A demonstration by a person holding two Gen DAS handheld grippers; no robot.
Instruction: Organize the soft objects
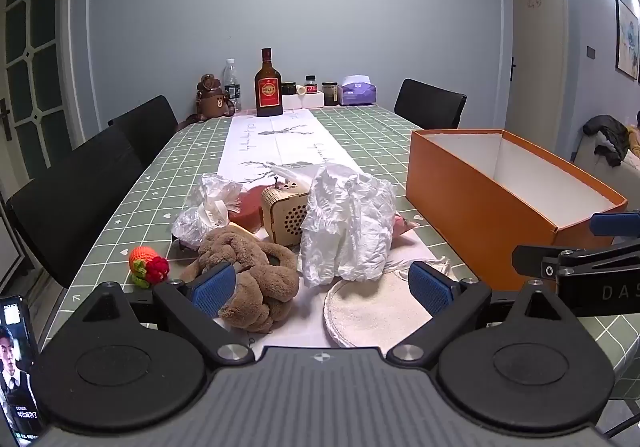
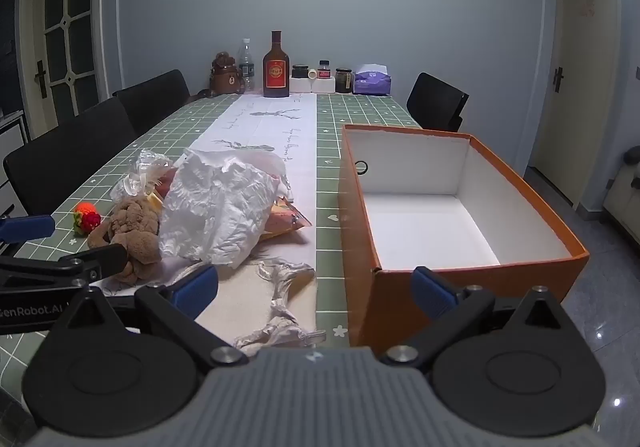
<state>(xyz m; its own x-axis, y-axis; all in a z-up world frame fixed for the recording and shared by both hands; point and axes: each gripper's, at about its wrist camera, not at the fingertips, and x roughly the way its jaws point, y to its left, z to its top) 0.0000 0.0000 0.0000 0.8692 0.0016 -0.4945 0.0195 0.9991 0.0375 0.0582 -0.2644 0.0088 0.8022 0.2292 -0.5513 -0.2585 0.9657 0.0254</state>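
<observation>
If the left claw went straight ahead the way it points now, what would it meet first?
Most likely the round cream pad on the table just ahead, lying between the open fingers of the left claw, with the crumpled white bag right behind it. The brown plush toy sits by the left finger; depth is uncertain.

Home dining room: a long tabletop point(image 1: 360, 127) under a green checked cloth with a white runner point(image 1: 276, 143), black chairs point(image 1: 430, 103) drawn up along both sides. At the tabletop's far end, against a grey-blue wall, stand a liquor bottle point(image 1: 268, 85), a water bottle point(image 1: 231, 81), jars point(image 1: 329, 92) and a tissue pack point(image 1: 357, 92). A glazed door point(image 2: 68, 19) lies left of the tabletop, a plain room door point(image 2: 576, 67) and a framed picture point(image 1: 626, 39) right.
</observation>
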